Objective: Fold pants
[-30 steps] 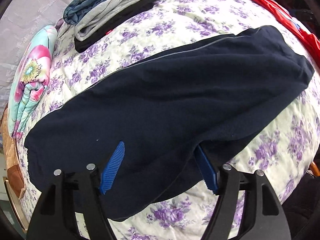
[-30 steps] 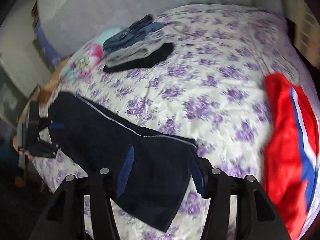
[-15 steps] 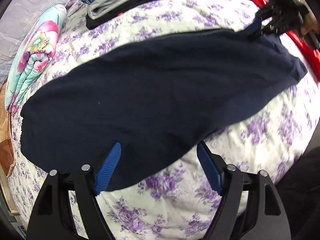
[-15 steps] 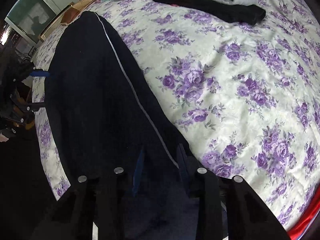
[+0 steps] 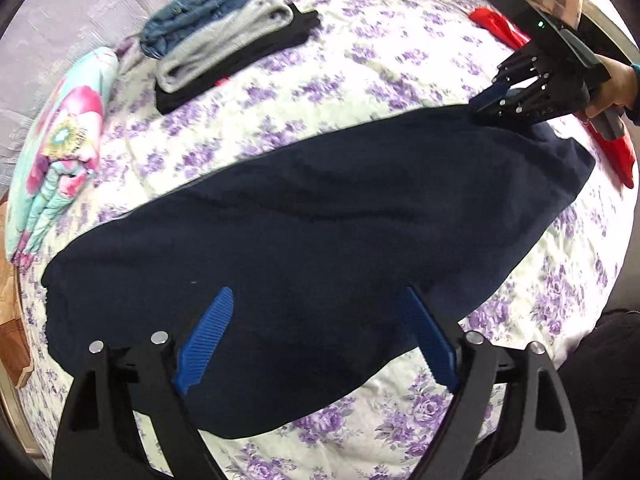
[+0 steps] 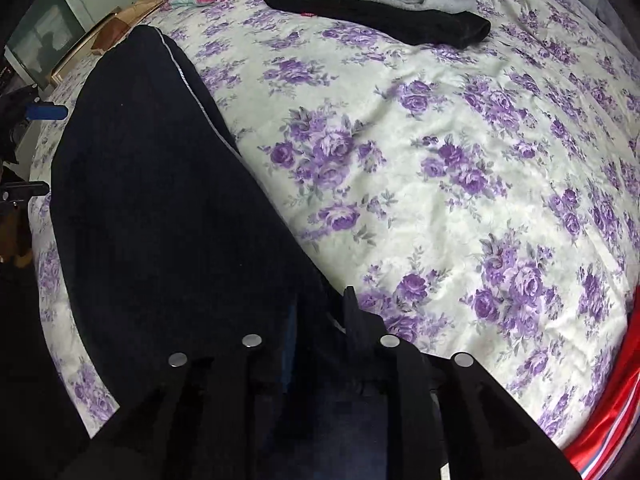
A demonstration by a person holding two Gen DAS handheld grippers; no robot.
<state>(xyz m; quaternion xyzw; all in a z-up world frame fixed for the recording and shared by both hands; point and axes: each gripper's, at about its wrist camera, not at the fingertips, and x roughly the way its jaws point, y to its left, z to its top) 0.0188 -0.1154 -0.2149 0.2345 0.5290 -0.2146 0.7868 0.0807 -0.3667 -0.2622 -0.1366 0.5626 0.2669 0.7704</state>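
Dark navy pants lie stretched flat across the flowered bedspread. My left gripper hovers over their near end, its blue fingers far apart and still opening; the cloth lies below them and the pads do not press it. At the far end, a hand holds my right gripper shut on the pants' edge. In the right wrist view the pants run away to the left with a pale seam line, and the right gripper has cloth pinched between its narrow jaws.
A stack of folded jeans, grey and black clothes sits at the back of the bed. A folded floral blanket lies at the left edge. A red garment lies by the right gripper.
My left gripper let the near end of the pants go and spread wider. The right gripper came down onto the far end and closed on the edge.
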